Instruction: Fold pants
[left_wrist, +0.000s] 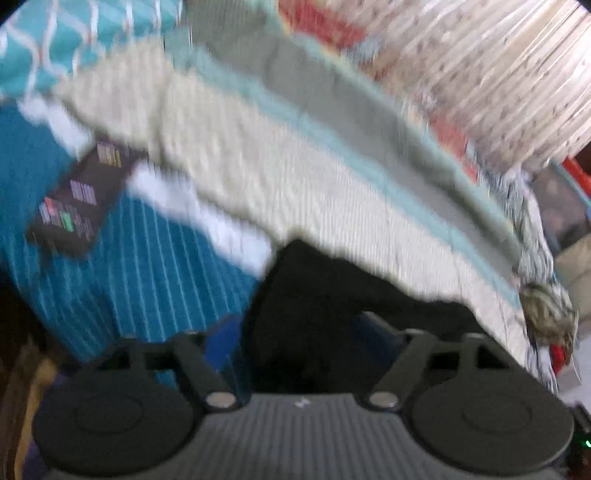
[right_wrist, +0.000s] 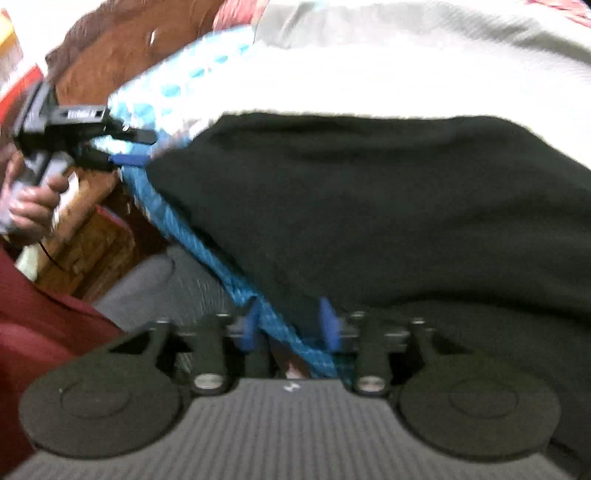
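Observation:
The black pants (right_wrist: 369, 203) lie spread over the bed, filling the middle of the right wrist view. My right gripper (right_wrist: 290, 328) is open at their near left hem, where the edge of the blue striped sheet (right_wrist: 207, 243) runs between its blue fingers. My left gripper (right_wrist: 136, 147) is at the far left corner of the pants, held by a hand (right_wrist: 33, 206), with its fingers apart. The left wrist view is blurred: the left gripper (left_wrist: 295, 338) stands open wide, with the black pants (left_wrist: 332, 295) lying between and beyond its fingers.
A cream knit blanket (left_wrist: 295, 166) covers the bed behind the pants. A black remote-like object (left_wrist: 77, 199) rests on the blue striped sheet (left_wrist: 147, 277). A teal patterned pillow (left_wrist: 55, 44) is at the far left. Wooden furniture (right_wrist: 92, 236) stands beside the bed.

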